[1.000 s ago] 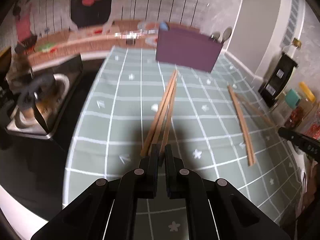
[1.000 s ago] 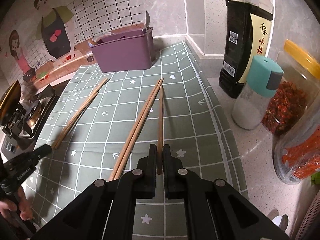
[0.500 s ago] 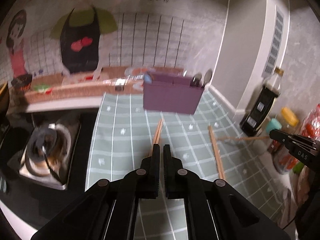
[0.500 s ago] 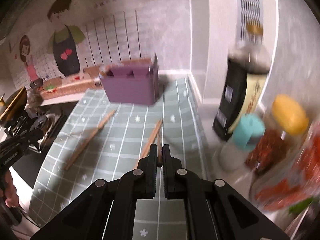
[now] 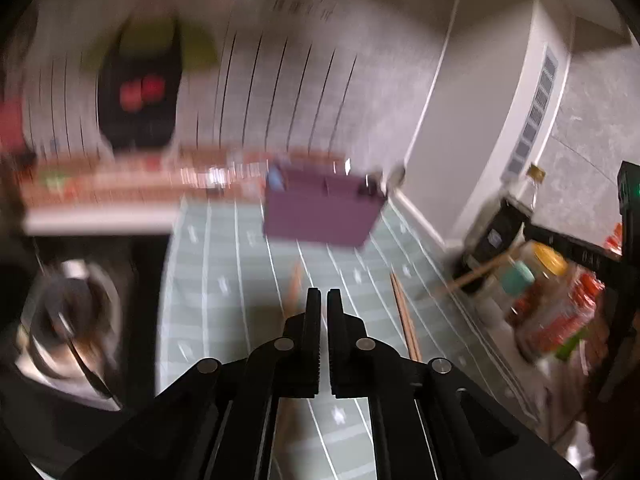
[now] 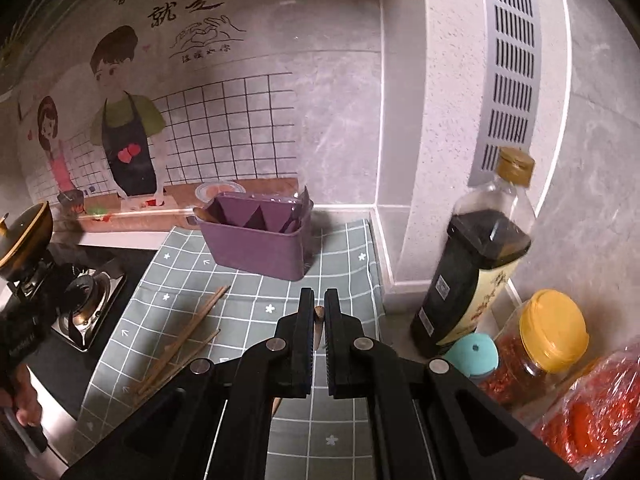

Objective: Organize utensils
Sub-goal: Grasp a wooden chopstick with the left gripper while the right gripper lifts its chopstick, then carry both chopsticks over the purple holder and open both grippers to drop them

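My right gripper is shut on a wooden chopstick, held above the green checked mat. The left wrist view shows that chopstick slanting in the air at the right. My left gripper hangs over the mat. Its jaws are opening, a thin slit apart, and nothing shows between them. One chopstick lies just left of its fingers, and a pair lies to the right. The purple utensil holder stands at the mat's far end, also in the blurred left wrist view.
A loose bunch of chopsticks lies on the mat's left half. A soy sauce bottle, a teal-capped shaker and a yellow-lidded jar crowd the right. The gas stove sits left, with a person's hand below it.
Both grippers have risen and tipped up, so more wall shows. The right one lifted its chopstick off the mat. The left bunch stayed on the mat.
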`<state>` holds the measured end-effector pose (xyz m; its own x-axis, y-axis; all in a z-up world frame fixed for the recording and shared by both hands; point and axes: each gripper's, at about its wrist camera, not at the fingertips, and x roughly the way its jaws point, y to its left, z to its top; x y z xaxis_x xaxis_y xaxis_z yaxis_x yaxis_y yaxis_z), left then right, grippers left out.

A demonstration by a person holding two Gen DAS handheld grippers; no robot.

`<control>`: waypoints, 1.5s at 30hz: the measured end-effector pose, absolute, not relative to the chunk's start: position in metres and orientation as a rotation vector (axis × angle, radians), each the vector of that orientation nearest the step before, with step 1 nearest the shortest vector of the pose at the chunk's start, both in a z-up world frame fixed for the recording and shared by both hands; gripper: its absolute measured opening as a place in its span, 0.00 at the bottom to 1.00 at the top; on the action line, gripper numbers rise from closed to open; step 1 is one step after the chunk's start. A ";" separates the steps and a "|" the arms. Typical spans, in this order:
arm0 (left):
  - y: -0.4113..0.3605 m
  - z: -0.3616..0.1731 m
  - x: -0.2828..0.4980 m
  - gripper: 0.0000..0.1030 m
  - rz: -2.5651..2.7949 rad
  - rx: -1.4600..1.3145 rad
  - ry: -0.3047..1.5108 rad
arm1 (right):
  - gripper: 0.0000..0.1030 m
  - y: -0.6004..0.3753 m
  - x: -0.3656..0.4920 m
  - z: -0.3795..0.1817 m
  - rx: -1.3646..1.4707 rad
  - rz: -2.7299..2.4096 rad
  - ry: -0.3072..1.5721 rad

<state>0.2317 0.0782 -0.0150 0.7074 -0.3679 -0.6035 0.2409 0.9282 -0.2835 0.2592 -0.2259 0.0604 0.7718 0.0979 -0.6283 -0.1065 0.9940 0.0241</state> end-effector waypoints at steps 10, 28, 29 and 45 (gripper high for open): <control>0.071 -0.111 0.185 0.23 -0.314 0.032 0.849 | 0.05 -0.237 0.243 0.040 0.032 0.118 0.706; 0.074 -0.138 0.200 0.12 -0.202 -0.109 0.932 | 0.05 -0.231 0.225 0.044 -0.009 0.123 0.681; 0.074 -0.138 0.201 0.09 -0.197 -0.114 0.930 | 0.05 -0.232 0.224 0.045 -0.010 0.122 0.680; 0.069 -0.028 0.204 0.05 -0.230 -0.092 0.700 | 0.05 -0.234 0.228 0.062 0.010 0.135 0.655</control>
